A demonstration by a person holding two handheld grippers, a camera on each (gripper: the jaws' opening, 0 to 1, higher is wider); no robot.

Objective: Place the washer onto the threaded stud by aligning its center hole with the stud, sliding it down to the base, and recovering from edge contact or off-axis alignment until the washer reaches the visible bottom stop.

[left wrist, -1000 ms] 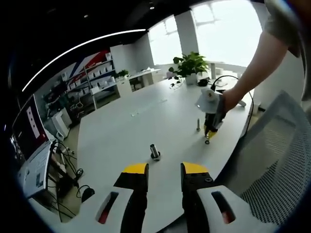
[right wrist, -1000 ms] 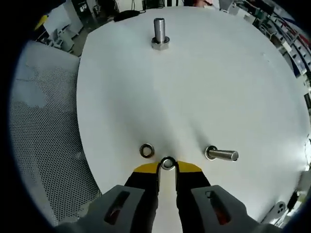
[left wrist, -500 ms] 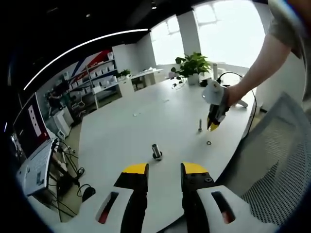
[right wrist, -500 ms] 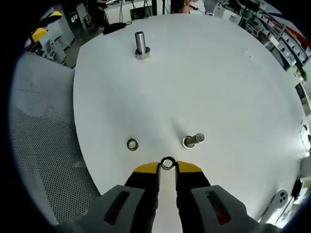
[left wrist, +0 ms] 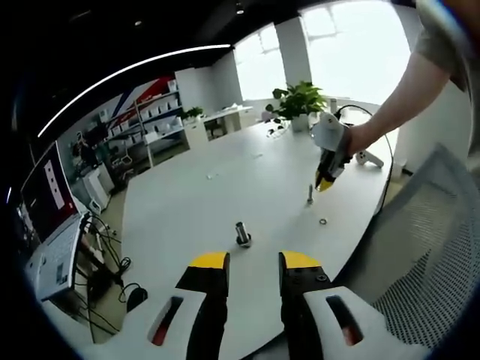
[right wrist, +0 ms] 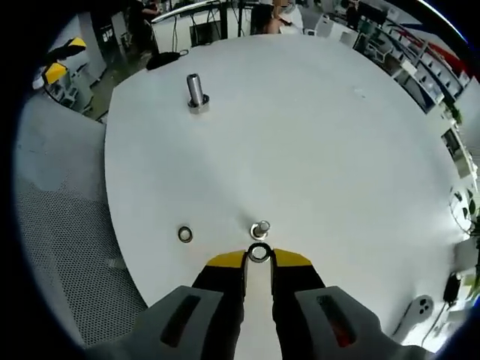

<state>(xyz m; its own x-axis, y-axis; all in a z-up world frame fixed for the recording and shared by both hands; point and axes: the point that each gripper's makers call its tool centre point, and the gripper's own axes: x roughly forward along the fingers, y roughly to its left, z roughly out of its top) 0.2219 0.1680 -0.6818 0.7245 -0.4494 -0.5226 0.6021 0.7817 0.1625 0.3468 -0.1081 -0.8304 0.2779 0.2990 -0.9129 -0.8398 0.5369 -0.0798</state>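
White surface (right wrist: 337, 150) all around, and the right hand-held gripper (right wrist: 259, 259) is up off it with a small steel washer (right wrist: 259, 252) pinched edge-on between its yellow tips, hole facing the camera. Just past the washer in the right gripper view is the threaded stud (right wrist: 260, 228), standing up and seen nearly end-on, so washer and stud look almost lined up, but I can't tell if they're touching. A second washer (right wrist: 184, 234) lies flat on the surface off to the left of the stud, and a bigger bolt (right wrist: 196, 93) stands upright on its head farther away.

From the left gripper view you can see the same right hand-held gripper (left wrist: 324, 181) held by a person's hand (left wrist: 358, 141), tips pointing down just above the stud (left wrist: 310, 194), with the spare washer (left wrist: 323, 221) lying nearby and the big bolt (left wrist: 241, 233) closer to the camera. The left hand-held gripper (left wrist: 253, 264) hangs near the surface edge with its jaws spread and nothing between them.
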